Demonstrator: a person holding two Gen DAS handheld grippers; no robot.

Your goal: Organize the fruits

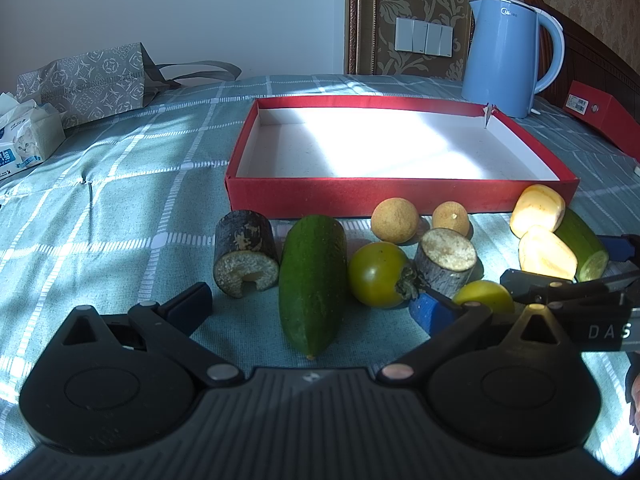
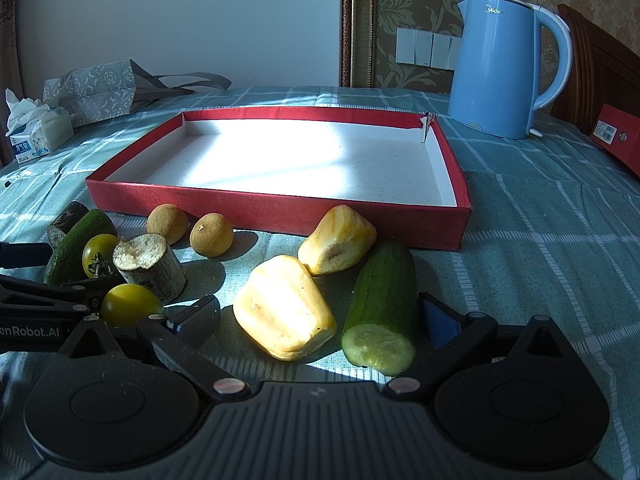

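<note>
Red tray [image 1: 400, 196] lies empty at twelve o'clock; left tool [image 1: 312, 304] gapes around a cucumber [image 1: 312, 280], right tool [image 2: 320, 316] around yellow fruit [image 2: 284, 308] and a cut cucumber [image 2: 380, 312].

Both the left gripper [image 1: 308, 308] and the right gripper [image 2: 320, 316] sat low, side by side, jaws spread wide.

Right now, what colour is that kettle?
Light blue kettle, clearest in the right wrist view.
</note>
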